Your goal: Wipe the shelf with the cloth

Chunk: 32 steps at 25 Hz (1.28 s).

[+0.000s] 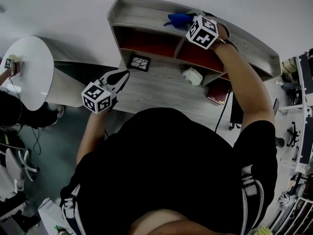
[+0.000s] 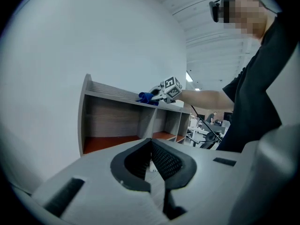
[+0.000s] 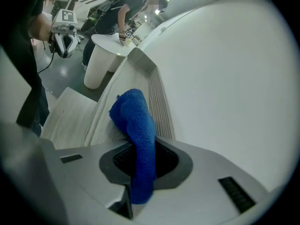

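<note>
Right tongs grip blue cloth, pointing lengthwise along shelf top.

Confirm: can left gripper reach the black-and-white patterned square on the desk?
Probably yes. The left gripper hovers close to the patterned square, only bare desk between; its jaws are shut, so they'd need opening.

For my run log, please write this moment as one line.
right gripper: shut on blue cloth | blue cloth: on shelf top | left gripper: shut, empty, over desk
</note>
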{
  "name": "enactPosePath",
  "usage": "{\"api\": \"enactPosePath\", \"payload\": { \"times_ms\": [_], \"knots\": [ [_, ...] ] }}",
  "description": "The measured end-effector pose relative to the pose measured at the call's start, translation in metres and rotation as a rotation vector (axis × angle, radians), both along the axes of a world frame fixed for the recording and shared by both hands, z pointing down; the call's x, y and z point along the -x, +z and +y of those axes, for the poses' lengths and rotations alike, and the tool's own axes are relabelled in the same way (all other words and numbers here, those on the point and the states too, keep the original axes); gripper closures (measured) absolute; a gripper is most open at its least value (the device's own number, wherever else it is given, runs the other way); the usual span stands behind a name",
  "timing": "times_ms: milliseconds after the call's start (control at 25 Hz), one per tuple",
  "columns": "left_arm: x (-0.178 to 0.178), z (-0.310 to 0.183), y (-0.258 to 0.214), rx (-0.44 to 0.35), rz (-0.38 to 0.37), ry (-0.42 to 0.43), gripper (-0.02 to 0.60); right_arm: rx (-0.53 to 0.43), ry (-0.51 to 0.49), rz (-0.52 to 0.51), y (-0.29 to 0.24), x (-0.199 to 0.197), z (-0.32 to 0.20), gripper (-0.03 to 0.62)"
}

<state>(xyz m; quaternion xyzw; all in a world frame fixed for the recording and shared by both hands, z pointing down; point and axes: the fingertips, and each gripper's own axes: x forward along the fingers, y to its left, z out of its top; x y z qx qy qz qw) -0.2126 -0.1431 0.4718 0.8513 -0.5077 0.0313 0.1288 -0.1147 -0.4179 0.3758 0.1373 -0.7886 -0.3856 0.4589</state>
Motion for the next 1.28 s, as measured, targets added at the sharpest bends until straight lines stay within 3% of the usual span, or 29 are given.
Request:
{"api": "enactPosePath", "payload": {
  "times_ms": [1000,1280],
  "knots": [
    [0.081,0.07,0.004,0.026,0.002,-0.207,0.565,0.033,-0.179,-0.002,0.014,0.165,0.042,0.537],
    [0.099,0.091,0.008,0.028,0.014,-0.259,0.565,0.023,-0.22,0.018,0.016,0.195,0.056,0.537]
  ]
}}
